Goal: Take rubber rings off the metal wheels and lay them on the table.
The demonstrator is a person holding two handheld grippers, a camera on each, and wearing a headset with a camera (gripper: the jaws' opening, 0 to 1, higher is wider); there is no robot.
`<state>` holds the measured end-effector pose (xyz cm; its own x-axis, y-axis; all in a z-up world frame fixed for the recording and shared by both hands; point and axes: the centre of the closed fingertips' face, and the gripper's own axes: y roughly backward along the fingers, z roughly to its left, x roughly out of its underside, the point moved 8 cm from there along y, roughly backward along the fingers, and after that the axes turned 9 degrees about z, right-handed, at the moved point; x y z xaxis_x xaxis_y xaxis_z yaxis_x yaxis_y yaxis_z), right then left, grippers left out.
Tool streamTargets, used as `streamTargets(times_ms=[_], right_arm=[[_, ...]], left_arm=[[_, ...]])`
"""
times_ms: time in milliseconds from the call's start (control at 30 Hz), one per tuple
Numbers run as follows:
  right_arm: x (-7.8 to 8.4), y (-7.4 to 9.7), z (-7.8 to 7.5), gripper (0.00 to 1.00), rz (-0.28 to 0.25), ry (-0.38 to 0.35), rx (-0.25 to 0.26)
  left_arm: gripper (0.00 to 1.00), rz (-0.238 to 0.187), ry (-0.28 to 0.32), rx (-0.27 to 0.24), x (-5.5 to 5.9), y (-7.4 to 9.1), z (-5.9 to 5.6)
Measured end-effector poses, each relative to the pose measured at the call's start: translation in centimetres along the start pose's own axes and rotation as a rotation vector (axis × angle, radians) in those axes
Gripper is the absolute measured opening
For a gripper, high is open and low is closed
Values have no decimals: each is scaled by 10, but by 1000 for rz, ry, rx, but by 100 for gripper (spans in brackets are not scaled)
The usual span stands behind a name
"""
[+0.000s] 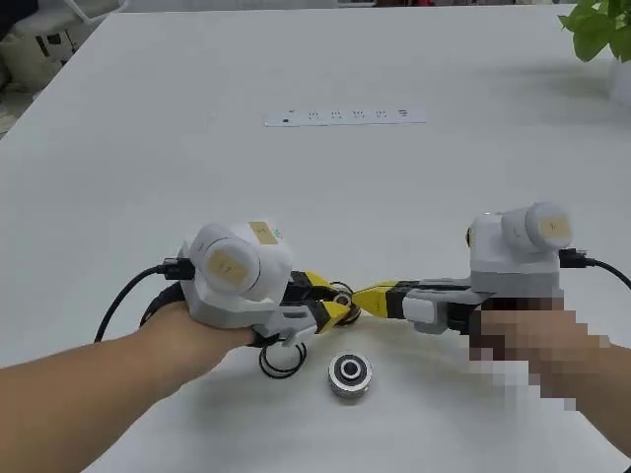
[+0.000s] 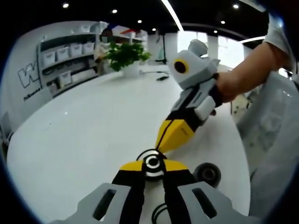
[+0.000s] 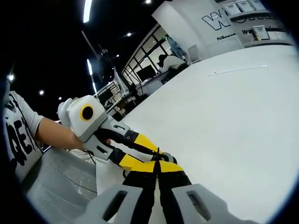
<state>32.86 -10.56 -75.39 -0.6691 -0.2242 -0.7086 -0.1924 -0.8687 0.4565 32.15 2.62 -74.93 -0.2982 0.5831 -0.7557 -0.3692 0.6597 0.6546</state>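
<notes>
Rubber ring [image 1: 342, 289] looks light, soft, stretchy; left gripper [image 1: 330, 300] clamps its wheel [image 2: 153, 163]; right gripper [image 1: 361, 300] is pinched shut on the ring's right edge; peel there.

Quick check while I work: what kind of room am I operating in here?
Likely an open-plan office or lab showroom rather than a factory floor: a wide white table, wall shelves holding white storage bins, a potted plant, and desks with monitors behind.
</notes>
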Motion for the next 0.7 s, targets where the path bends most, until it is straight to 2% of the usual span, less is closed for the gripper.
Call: streamTargets(times_ms=[267, 367, 700], right_arm=[[-1, 1, -1, 0, -5, 0, 1], [-2, 1, -1, 0, -11, -4, 1], [-4, 2, 0, 0, -23, -9, 1]], left_arm=[[18, -15, 2, 9, -1, 3, -2], [25, -24, 2, 26, -3, 5, -3], [30, -37, -8, 25, -5, 13, -4]])
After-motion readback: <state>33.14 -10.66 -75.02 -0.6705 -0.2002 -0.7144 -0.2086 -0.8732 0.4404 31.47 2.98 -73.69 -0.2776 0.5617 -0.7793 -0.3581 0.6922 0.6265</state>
